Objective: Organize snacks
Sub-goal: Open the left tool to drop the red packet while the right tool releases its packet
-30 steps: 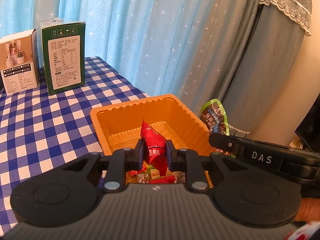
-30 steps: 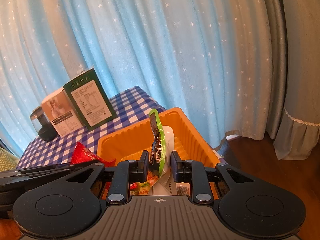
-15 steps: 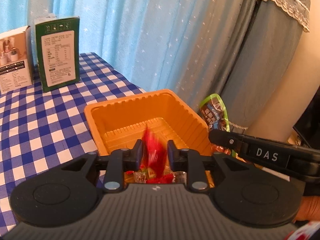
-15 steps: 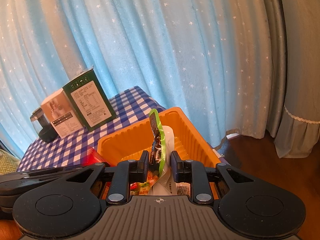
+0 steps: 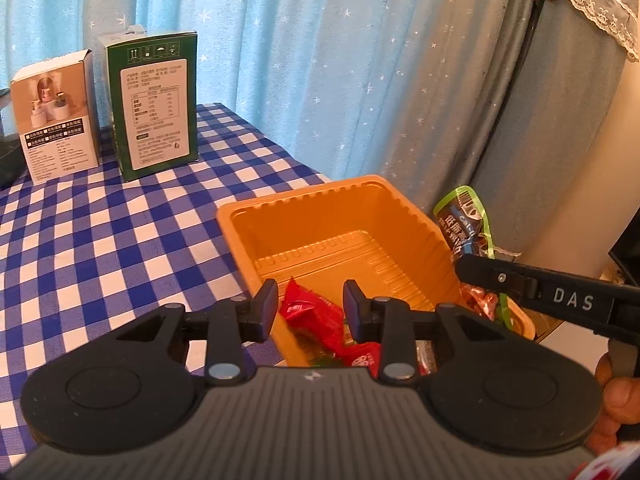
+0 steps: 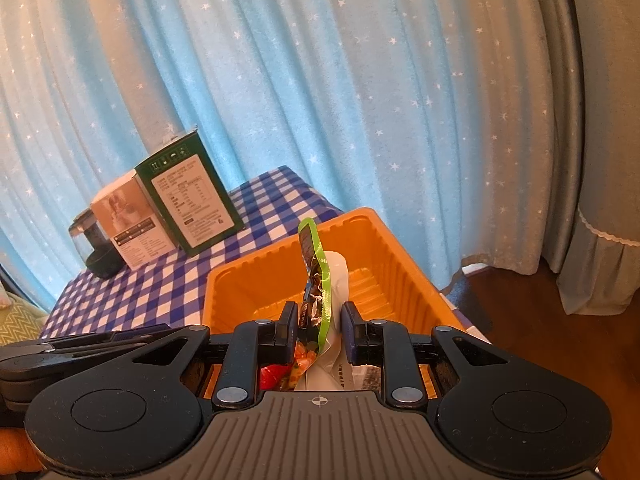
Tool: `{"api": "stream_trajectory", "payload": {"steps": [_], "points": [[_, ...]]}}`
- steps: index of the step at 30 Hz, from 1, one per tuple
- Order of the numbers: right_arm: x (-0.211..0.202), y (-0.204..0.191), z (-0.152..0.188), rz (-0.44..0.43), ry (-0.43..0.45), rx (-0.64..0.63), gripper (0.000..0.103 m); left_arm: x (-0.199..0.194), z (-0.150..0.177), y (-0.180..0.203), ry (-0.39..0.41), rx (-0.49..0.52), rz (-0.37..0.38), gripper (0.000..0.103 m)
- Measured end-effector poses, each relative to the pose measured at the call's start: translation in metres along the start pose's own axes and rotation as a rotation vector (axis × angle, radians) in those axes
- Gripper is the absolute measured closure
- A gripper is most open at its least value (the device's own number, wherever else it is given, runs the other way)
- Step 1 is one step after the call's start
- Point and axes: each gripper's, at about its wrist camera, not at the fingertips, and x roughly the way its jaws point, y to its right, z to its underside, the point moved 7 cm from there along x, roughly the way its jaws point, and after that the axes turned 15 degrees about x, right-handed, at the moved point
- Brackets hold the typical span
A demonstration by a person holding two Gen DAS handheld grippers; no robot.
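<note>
Just released: red snack packet (image 5: 310,314) dropped into orange tray (image 5: 320,216) on the table, left tool (image 5: 310,310) now spread empty. Right tool (image 6: 319,322) (jaws slightly parted) barely pinching green-edged packet (image 6: 318,280) above the tray.

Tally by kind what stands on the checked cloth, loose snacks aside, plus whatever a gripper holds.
Boxes: 2 (green box, pale box)
Orange tray: 1
Dark container: 1
Green-edged packet, held in the right gripper: 1
Total: 5
</note>
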Motion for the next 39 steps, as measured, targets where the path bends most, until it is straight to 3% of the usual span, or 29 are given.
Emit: {"api": "stream_trajectory", "payload": {"steps": [29,34,36,37,38,39], "points": [[0.007,-0.011,0.007,-0.014,-0.018,-0.012,0.08,-0.009,0.008,-0.008,-0.007,0.0,-0.019,0.069],[0.016,-0.01,0.011,-0.022,-0.063,0.0,0.079,-0.009,0.009,-0.009,-0.009,-0.001,-0.019,0.068],[0.018,-0.006,0.01,-0.021,-0.075,0.032,0.066,-0.009,0.009,-0.009,-0.009,0.0,-0.02,0.067],[0.018,-0.004,0.009,-0.021,-0.071,0.051,0.051,-0.009,0.009,-0.01,-0.009,0.0,-0.021,0.067],[0.016,-0.001,0.007,-0.022,-0.06,0.068,0.044,-0.009,0.011,-0.011,-0.01,-0.001,-0.022,0.067],[0.015,0.001,0.006,-0.02,-0.051,0.078,0.044,-0.009,0.012,-0.012,-0.011,-0.002,-0.023,0.066]]}}
